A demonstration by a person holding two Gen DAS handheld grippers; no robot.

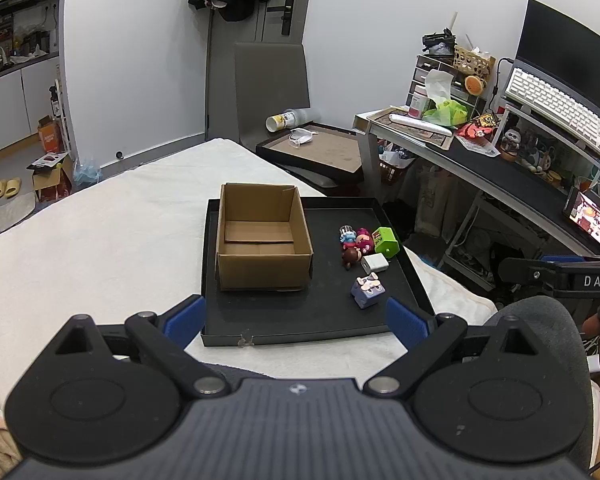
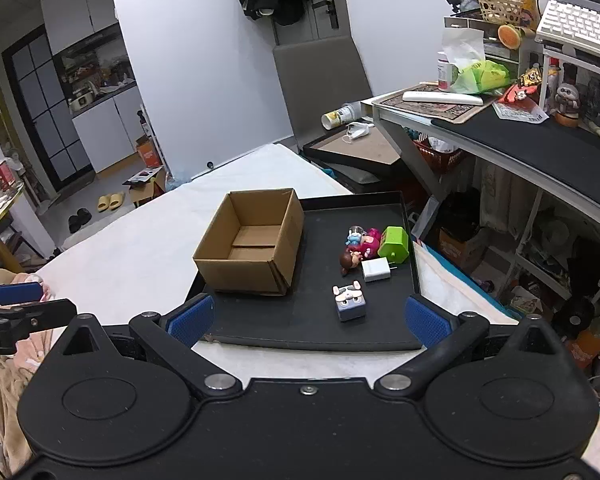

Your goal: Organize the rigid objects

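White bedding is spread over the bed [image 1: 100, 232], and a black tray [image 1: 300, 320] is laid near its right edge, presumably to keep everything together. An empty cardboard box [image 1: 260, 240] is set at the tray's left side, with small toys [image 1: 364, 248] and a white charger [image 1: 375, 263] clustered toward its right edge. Both the left gripper [image 1: 296, 320] and the right gripper [image 2: 306, 316] are held back over the near edge, jaws spread wide and empty, seemingly ready for a first pick.

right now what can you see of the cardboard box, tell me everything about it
The cardboard box is plain brown corrugated card, rectangular, open at the top with no top flaps showing. It looks empty; its floor shows two bottom flaps meeting at a seam. It stands upright on the left part of the black tray, which lies on a white-covered surface. Its near bottom-right corner looks slightly worn. No toy touches it, and neither gripper is near it.
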